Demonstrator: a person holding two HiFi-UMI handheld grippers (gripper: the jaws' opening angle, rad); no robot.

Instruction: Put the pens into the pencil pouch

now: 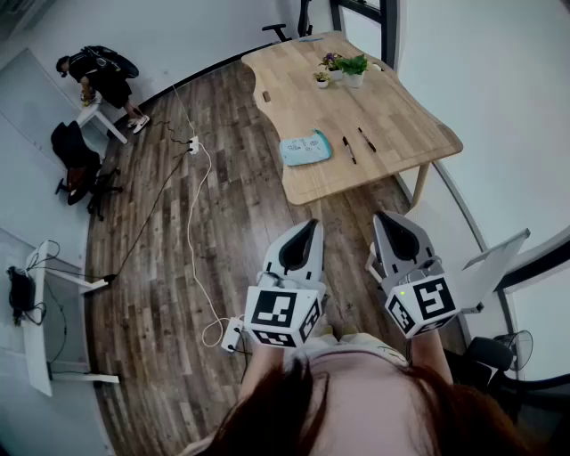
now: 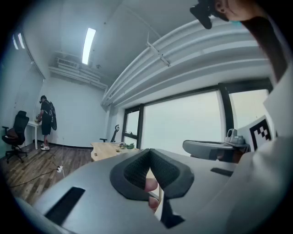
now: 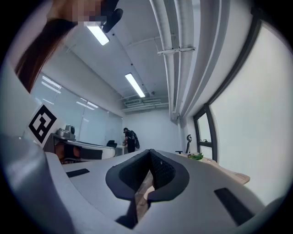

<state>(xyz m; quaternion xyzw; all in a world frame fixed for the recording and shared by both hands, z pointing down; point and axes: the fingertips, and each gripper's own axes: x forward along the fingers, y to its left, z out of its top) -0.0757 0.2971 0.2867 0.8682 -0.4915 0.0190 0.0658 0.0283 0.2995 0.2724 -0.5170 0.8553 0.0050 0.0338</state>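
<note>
the left tongs (image 1: 310, 223) and the right tongs (image 1: 381, 216) were held out side by side in front of the chest, near each other but apart, both pointing forward at about level. each pair of jaws was pressed together with nothing between them, the ribbed pads meeting along one line. the left marker cube (image 1: 283, 316) and the right marker cube (image 1: 421, 305) sat at the rear ends, just ahead of the left forearm (image 1: 256, 378) and the right forearm (image 1: 432, 354).

Wood floor (image 1: 165, 312), white walls (image 1: 196, 27), large windows (image 2: 183, 123)
</note>
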